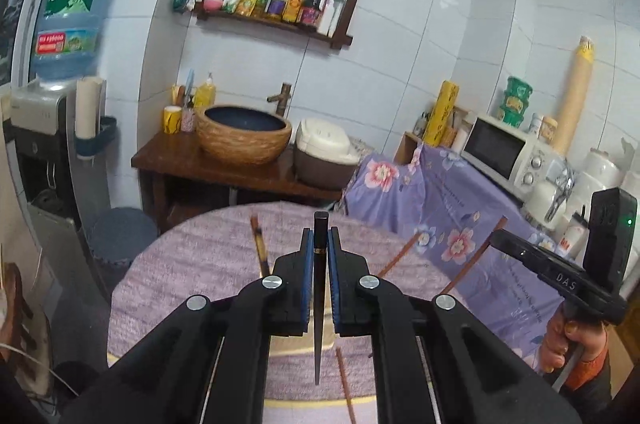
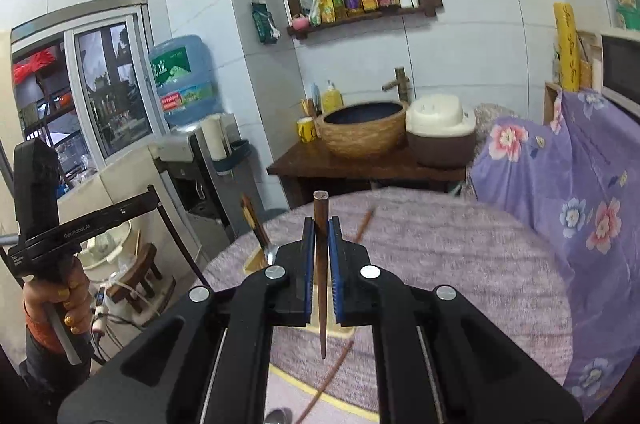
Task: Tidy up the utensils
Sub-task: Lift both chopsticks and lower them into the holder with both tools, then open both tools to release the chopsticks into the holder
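My left gripper is shut on a black chopstick, held upright between the blue pads above the round purple-clothed table. My right gripper is shut on a brown wooden chopstick, also upright, over the same table. More utensils stand in a wooden holder: a patterned handle in the left wrist view, and the holder with a spoon in the right wrist view. Loose reddish chopsticks lie on the cloth. The right gripper's body shows at the right.
A wooden stand with a basin and rice cooker is behind the table. A floral-covered counter with a microwave runs to the right. A water dispenser stands left. A small stool sits on the floor.
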`<state>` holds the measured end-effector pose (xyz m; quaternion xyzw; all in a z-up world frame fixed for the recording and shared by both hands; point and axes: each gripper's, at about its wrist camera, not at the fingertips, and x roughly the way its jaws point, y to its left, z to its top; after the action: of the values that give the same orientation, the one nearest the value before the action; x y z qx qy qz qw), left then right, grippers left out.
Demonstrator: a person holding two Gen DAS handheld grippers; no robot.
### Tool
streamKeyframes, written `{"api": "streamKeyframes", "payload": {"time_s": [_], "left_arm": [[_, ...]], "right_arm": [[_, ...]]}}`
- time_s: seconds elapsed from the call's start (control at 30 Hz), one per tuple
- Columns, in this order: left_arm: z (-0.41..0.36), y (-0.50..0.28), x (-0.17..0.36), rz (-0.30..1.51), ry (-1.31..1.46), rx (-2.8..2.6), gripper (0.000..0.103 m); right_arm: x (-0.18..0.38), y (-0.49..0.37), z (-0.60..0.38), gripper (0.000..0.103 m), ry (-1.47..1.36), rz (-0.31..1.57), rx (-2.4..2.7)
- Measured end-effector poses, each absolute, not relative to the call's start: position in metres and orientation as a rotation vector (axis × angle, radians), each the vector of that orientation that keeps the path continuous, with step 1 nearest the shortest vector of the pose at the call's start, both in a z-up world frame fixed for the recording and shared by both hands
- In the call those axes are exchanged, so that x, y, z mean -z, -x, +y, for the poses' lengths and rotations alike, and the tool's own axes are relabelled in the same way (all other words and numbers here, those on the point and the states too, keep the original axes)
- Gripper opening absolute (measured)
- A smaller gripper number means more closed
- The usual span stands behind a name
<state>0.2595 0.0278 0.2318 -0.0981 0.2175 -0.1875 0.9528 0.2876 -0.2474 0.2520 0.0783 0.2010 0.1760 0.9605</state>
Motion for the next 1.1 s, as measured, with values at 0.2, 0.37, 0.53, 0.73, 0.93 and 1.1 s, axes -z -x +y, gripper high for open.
{"api": "streamKeyframes", "payload": {"time_s": [0.2,0.37,0.53,0.73,0.93,1.1], "left_arm": [[0.032,-0.285,-0.274,0.364,0.21,0.306,0.008],[0.034,-0.306,-0.269,0.35,0.212,0.256,0.008],[0.032,-0.327,-0.225,0.421,0.23,0.245,0.008],[0.026,-0.341,-0.169,0.521,0.236,0.252,0.008],[0.024,-0.348,-0.136,0.591,0.243,0.254,0.008],[0.024,-0.343,-0.128,0.601,0.238,0.255,0.014]], "right_arm": [[-0.297,-0.317,-0.235,0.008,-0.169,0.345,-0.337],[-0.292,-0.342,-0.222,0.008,-0.151,0.35,-0.309],[-0.249,-0.366,-0.211,0.008,-0.138,0.405,-0.285],[-0.204,-0.376,-0.198,0.008,-0.109,0.452,-0.274],[-0.178,-0.376,-0.185,0.008,-0.059,0.461,-0.261],[-0.169,-0.369,-0.179,0.014,-0.029,0.444,-0.252]]}}
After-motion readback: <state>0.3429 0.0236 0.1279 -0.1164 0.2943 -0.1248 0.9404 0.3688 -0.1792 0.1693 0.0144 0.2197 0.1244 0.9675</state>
